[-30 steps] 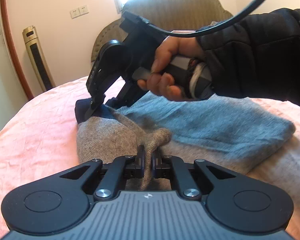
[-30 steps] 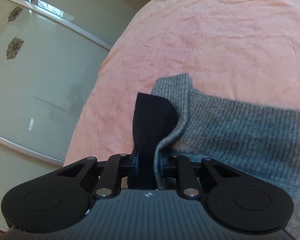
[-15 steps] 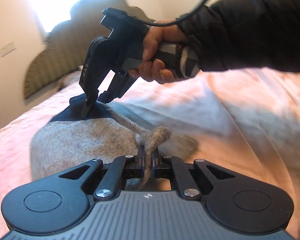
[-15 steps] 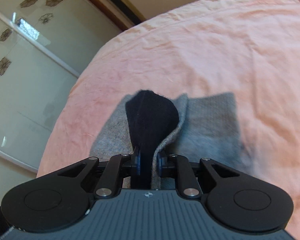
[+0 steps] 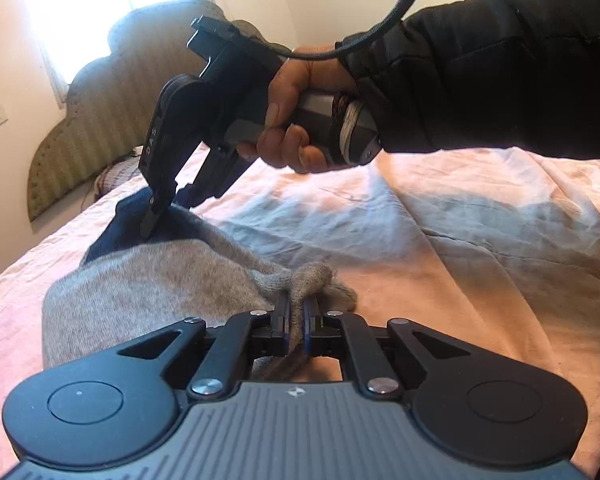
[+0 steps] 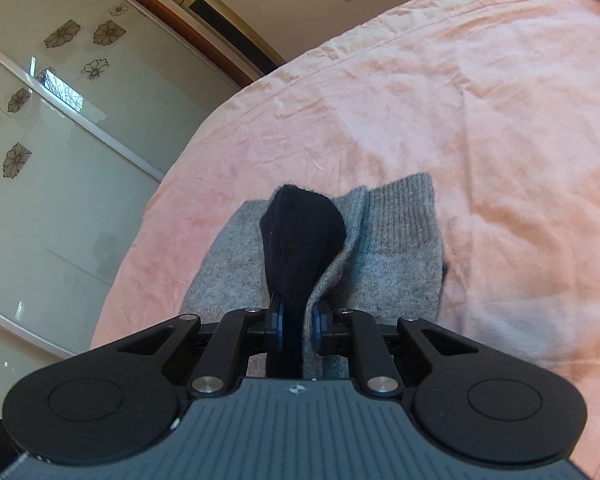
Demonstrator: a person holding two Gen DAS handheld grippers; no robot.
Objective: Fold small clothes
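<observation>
Where it lies doubled over on the pink bedsheet point(image 5: 440, 240), the grey knit garment point(image 5: 140, 280) shows a navy band point(image 5: 116, 228) at its far corner. The left gripper point(image 5: 296, 312) is clamped on a bunched grey fold right at its tips, with bare sheet spreading wide to its right. The right gripper point(image 6: 296, 316), angled down in the right hand point(image 5: 296, 120), pinches navy and grey layers together, the ribbed cuff point(image 6: 400, 216) just ahead and the bed's edge off to its left.

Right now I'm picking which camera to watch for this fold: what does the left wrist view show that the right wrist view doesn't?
Only the left wrist view shows the right hand, the black sleeve, the headboard and the left tool shut on a grey bunch.

Only the right wrist view shows the ribbed cuff and flowered glass doors.

Both show the grey sweater, the pink bedsheet and the right tool shut on the sweater's dark part.
</observation>
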